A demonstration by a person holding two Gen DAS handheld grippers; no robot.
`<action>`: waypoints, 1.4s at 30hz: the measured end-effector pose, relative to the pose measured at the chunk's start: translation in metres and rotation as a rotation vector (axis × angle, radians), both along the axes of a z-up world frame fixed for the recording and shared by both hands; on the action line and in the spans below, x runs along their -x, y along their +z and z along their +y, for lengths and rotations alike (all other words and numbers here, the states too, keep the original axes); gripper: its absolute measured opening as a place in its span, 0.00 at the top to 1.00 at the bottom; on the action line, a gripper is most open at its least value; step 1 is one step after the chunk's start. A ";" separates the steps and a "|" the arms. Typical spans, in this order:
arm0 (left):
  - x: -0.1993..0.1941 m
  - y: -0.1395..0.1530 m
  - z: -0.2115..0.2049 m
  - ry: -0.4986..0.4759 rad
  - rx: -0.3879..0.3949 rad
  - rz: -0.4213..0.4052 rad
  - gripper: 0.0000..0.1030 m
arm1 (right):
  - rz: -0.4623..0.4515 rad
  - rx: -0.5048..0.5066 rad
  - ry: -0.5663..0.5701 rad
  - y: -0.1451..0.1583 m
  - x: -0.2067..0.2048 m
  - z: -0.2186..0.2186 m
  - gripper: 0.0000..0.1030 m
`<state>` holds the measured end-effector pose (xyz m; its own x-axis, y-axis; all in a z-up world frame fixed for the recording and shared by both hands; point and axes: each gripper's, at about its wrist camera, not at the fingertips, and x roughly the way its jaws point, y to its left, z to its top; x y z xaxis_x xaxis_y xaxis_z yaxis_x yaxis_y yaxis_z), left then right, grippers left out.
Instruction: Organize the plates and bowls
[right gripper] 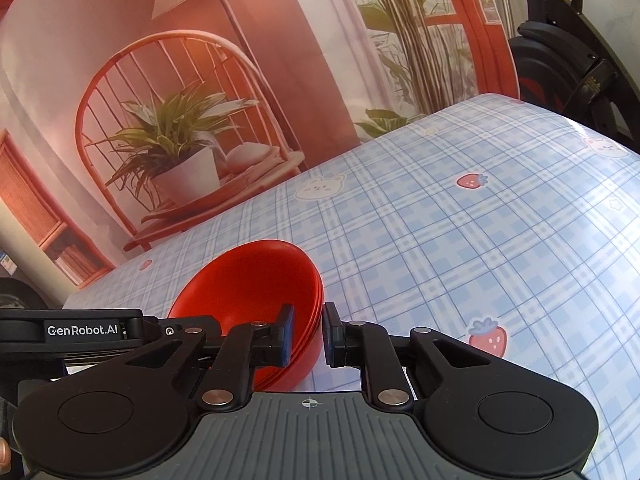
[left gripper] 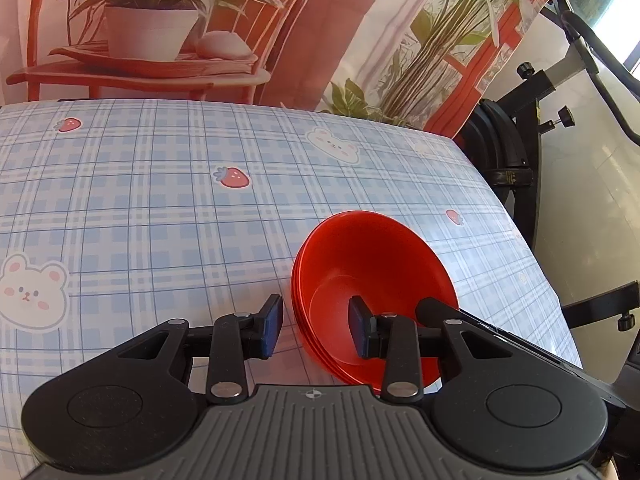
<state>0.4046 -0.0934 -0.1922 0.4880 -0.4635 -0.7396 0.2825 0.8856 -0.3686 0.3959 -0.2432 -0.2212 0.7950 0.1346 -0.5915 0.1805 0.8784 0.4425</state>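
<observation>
Left gripper (left gripper: 316, 328): jaws set wide, straddling the near-left rim of the stack of glossy red plastic bowls (left gripper: 376, 276); one blue-padded finger stands outside the rim, the other inside the top bowl. Both pads are apart from the wall.
Right gripper (right gripper: 308, 330): jaws narrow, straddling the stack's (right gripper: 256, 292) rim on its right side; the inner pad lies inside the bowl close to the wall, the outer pad just beside it outside. Contact cannot be told.
Red bowls: several nested, rims showing as close layers, sitting between the two grippers on the blue plaid tablecloth with bears and strawberries (left gripper: 160, 200).
Beyond the fingertips: printed backdrop of a potted plant on a red chair (right gripper: 172, 152).
Far right: black exercise-bike frame (left gripper: 520, 128).
</observation>
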 end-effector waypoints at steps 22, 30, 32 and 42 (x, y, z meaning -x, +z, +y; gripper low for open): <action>0.015 0.013 0.005 0.012 -0.029 -0.043 0.83 | -0.018 -0.012 -0.010 0.011 0.007 0.004 0.87; 0.054 0.044 0.018 0.070 -0.020 -0.083 0.83 | -0.077 -0.015 0.004 0.043 0.029 0.015 0.87; 0.066 0.050 0.019 0.079 -0.029 -0.091 0.83 | -0.081 -0.011 0.007 0.048 0.035 0.019 0.87; 0.121 0.067 0.034 0.087 -0.054 -0.130 0.82 | -0.093 -0.011 0.037 0.067 0.084 0.037 0.87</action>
<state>0.2839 -0.0599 -0.1249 0.6177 -0.3771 -0.6901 0.2464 0.9262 -0.2855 0.3122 -0.2058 -0.1544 0.8405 0.1713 -0.5139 0.1056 0.8787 0.4655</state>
